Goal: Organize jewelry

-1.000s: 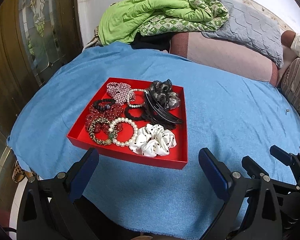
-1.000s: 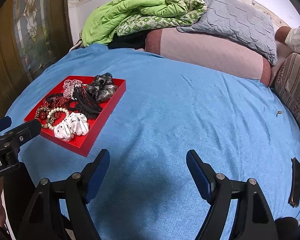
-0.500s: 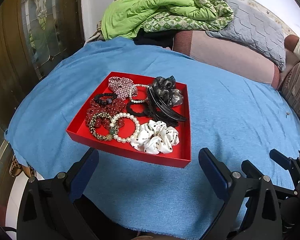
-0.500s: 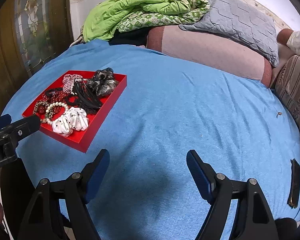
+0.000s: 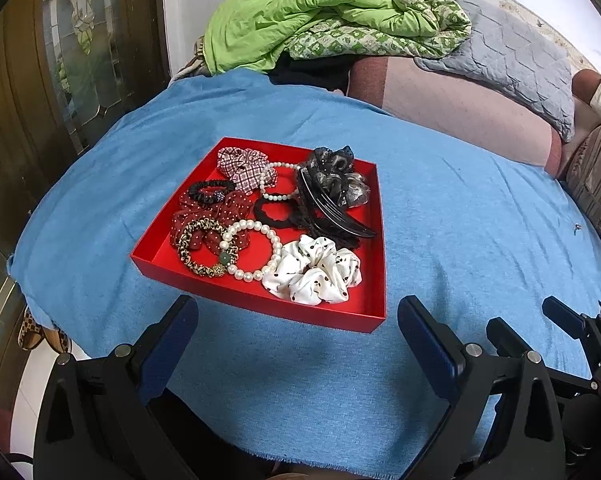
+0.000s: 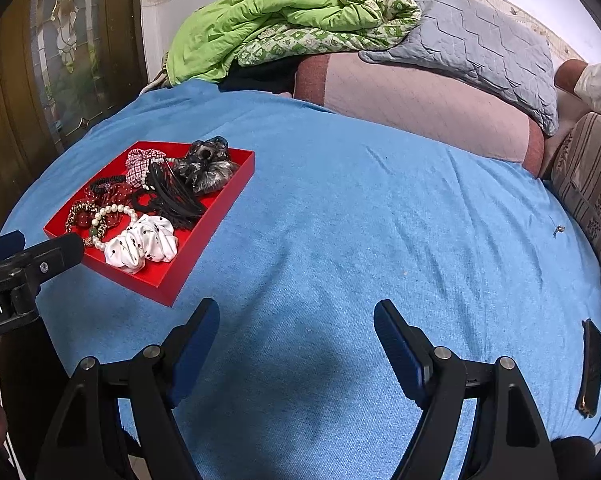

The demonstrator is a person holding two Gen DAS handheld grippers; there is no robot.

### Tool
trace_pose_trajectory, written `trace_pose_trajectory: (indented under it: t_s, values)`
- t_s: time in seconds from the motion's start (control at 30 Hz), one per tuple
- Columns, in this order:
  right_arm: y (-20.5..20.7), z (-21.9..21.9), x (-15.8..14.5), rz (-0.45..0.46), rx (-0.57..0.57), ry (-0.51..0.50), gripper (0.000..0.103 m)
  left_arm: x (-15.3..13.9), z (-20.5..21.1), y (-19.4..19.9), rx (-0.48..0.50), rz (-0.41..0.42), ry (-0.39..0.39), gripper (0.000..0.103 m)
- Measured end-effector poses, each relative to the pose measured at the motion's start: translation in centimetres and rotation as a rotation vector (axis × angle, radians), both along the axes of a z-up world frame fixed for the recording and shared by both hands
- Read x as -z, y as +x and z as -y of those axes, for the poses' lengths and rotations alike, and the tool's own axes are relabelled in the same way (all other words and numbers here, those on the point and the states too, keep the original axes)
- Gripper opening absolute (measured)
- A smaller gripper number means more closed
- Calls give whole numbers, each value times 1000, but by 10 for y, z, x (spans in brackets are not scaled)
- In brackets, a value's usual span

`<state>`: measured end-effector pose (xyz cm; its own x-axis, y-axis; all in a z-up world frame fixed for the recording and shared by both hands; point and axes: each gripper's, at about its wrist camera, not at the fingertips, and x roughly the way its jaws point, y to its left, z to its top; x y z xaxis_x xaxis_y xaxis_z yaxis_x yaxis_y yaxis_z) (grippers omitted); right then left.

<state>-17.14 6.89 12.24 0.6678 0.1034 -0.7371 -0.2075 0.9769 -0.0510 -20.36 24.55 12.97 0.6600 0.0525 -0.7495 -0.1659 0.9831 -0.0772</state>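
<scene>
Left claw [image 5: 296,334] nearer red tray [image 5: 260,300], released; right claw [image 6: 296,340] released, aside.

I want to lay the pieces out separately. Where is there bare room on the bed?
The blue blanket is bare between the red tray and the striped cushion, below the pink bolster. The tray itself is crowded.

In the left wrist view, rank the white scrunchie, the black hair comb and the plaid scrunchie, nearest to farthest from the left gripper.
1. White scrunchie, tray's near right corner.
2. Black hair comb, right of middle.
3. Plaid scrunchie, far left corner.
</scene>
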Motion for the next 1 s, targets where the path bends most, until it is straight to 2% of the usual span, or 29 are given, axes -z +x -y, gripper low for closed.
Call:
trace_pose_trajectory:
  t_s: [0.77,1.0]
  values:
    - [-2,-8,3,7,-4,-1,84,5,-1,3,0,-15,10,99]
    - [-1,-6,3,5,-8,11,84,-4,-3,8,-33,1,53,99]
